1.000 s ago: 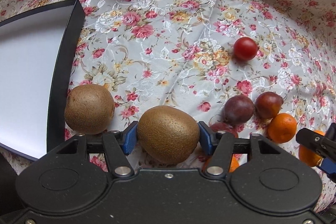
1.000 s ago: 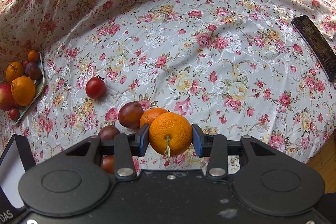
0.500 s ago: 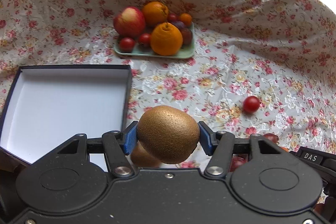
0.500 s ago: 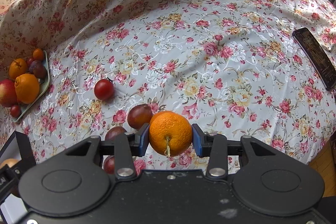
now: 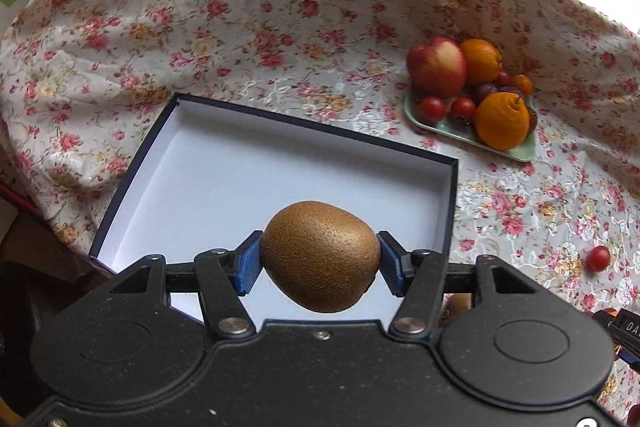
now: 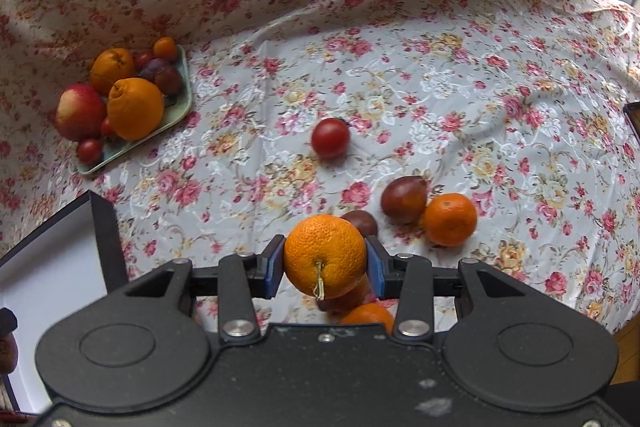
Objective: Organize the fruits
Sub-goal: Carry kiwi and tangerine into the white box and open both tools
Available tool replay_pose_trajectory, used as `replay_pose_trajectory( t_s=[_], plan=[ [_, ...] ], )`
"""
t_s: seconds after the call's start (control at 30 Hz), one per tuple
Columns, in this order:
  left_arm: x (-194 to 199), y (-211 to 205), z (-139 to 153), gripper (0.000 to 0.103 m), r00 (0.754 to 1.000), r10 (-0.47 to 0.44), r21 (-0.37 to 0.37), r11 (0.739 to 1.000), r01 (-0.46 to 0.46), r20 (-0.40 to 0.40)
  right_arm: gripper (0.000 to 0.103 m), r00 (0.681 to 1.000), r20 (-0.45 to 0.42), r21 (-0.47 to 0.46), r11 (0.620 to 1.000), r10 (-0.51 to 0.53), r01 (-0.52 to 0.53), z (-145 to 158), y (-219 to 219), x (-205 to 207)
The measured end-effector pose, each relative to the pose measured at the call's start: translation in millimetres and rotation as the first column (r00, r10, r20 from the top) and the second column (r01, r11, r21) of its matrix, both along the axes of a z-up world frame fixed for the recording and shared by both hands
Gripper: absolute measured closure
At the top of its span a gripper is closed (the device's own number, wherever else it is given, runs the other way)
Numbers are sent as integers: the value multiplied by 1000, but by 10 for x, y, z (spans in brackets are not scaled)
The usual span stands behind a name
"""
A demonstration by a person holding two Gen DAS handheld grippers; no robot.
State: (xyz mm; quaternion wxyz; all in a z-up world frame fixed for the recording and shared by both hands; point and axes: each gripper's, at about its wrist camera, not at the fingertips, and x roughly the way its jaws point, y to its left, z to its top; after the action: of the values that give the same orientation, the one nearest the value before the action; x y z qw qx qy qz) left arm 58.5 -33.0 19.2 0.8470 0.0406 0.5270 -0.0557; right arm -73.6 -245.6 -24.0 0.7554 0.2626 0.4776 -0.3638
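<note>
Floral cloth point(image 6: 440, 75), open box point(image 5: 280, 163), fruit tray point(image 5: 516, 151)

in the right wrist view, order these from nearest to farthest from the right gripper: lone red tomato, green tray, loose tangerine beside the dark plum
1. Loose tangerine, just ahead, right of the right gripper.
2. Tomato, farther ahead, centre.
3. Green tray, far left.

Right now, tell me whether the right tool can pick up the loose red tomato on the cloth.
Probably not yet: the right tool is already shut on an orange. The tomato itself lies apart from other fruit, uncovered.
</note>
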Motion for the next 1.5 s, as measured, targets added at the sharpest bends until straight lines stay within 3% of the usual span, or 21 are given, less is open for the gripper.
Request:
replay_pose_trajectory(
  t_s=[0.17,0.3,0.53,0.7,1.03,1.3,1.5],
  plan=[
    [84,296,-82,41,998,36,8,999,-35,-44,61,995,42,6,996,93,-93,42,376,256],
    [123,530,-112,41,995,51,-26,998,-53,-81,61,977,88,-22,981,196,-195,101,749,441],
    [129,756,-96,41,997,52,-2,999,-53,-51,60,910,178,-25,927,373,-375,192,1346,710],
    [173,939,-125,41,993,85,-26,996,-87,-81,60,864,174,-32,880,472,-474,128,1678,827],
    [199,1083,-143,41,989,114,-35,992,-117,-94,59,841,115,-16,848,528,-530,-45,1850,917],
    [202,994,-161,41,992,64,-16,998,-66,-114,59,826,84,-51,830,557,-555,-27,1858,915],
    [214,1004,-172,40,990,65,-11,998,-66,-126,59,823,80,-20,826,562,-563,-53,1855,927]
  ],
)
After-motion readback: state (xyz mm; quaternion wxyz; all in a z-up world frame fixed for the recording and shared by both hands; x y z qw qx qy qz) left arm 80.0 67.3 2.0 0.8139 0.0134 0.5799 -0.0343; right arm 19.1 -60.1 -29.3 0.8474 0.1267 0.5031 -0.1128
